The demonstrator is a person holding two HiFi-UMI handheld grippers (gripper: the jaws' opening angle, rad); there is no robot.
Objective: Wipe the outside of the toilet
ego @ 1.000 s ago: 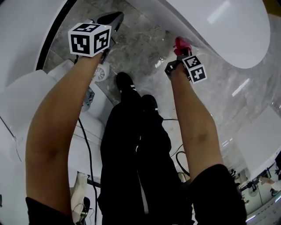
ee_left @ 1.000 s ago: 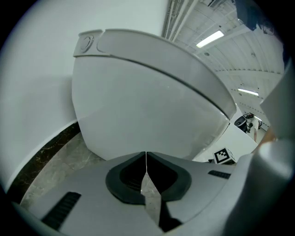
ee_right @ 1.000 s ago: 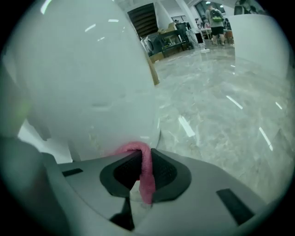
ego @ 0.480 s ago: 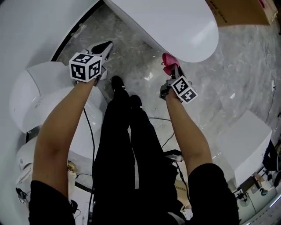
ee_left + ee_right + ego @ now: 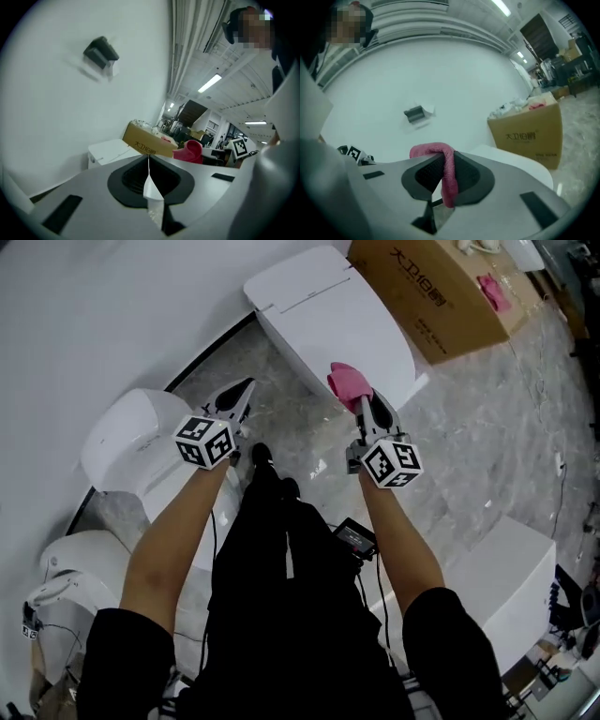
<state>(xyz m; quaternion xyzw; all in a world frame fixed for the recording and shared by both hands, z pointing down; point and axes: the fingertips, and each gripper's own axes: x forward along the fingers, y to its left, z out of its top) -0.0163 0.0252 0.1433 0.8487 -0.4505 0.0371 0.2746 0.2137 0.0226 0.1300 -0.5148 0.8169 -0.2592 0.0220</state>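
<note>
Since a second ago the head camera's view has widened from a close look at white porcelain to the whole toilet [image 5: 328, 329], lid closed, and both arms now reach toward its near side. At the toilet's front left edge, the right hand-held gripper [image 5: 364, 401] is clamped on a pink cloth [image 5: 349, 385], which folds over the jaw tips in the right gripper view [image 5: 446, 171], with the toilet lid [image 5: 511, 161] just beyond. Whether the cloth touches the porcelain cannot be told from these views. The left hand-held gripper [image 5: 246, 387] hangs to the left of the toilet over the floor, its jaws pressed together on nothing, as the left gripper view [image 5: 149, 164] shows. A cardboard box [image 5: 441, 296] sits against the toilet's far right side. The cloth looks soft and limp, so it will likely bunch and drag unless held by a thick fold, as now; the toilet shell is hard, smooth and probably slippery, fixed in place, and needs only pressing against, not gripping.
</note>
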